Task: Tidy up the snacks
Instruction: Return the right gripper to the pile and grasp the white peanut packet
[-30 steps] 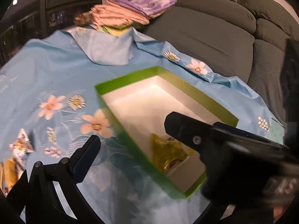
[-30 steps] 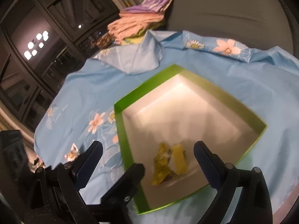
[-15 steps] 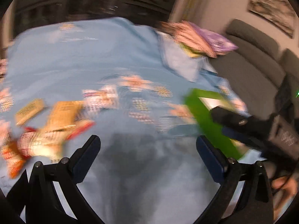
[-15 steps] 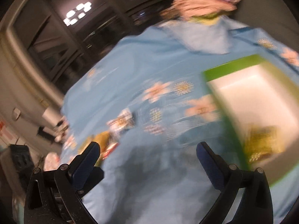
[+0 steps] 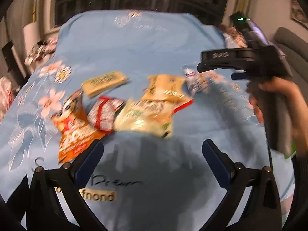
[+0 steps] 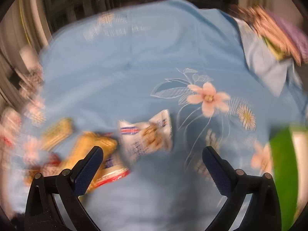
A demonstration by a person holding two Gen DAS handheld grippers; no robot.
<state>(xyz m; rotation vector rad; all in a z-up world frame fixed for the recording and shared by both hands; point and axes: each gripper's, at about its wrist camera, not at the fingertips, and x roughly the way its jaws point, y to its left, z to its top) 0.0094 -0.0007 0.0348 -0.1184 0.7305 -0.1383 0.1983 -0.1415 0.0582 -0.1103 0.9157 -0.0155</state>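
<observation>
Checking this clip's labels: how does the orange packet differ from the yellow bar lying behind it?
The orange packet is a broad pouch with a cartoon face on it; the yellow bar is slim, long and pale with green print. The orange packet lies nearest the left gripper, beside one finger, while the yellow bar lies farther back. Both lie flat on the blue cloth, ungrasped.

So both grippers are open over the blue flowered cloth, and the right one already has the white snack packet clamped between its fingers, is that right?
Not quite. The right gripper is open and holds nothing: in the right wrist view the white snack packet lies on the blue flowered cloth ahead of the fingertips, not between them. The left gripper is open too, over the same cloth.
</observation>
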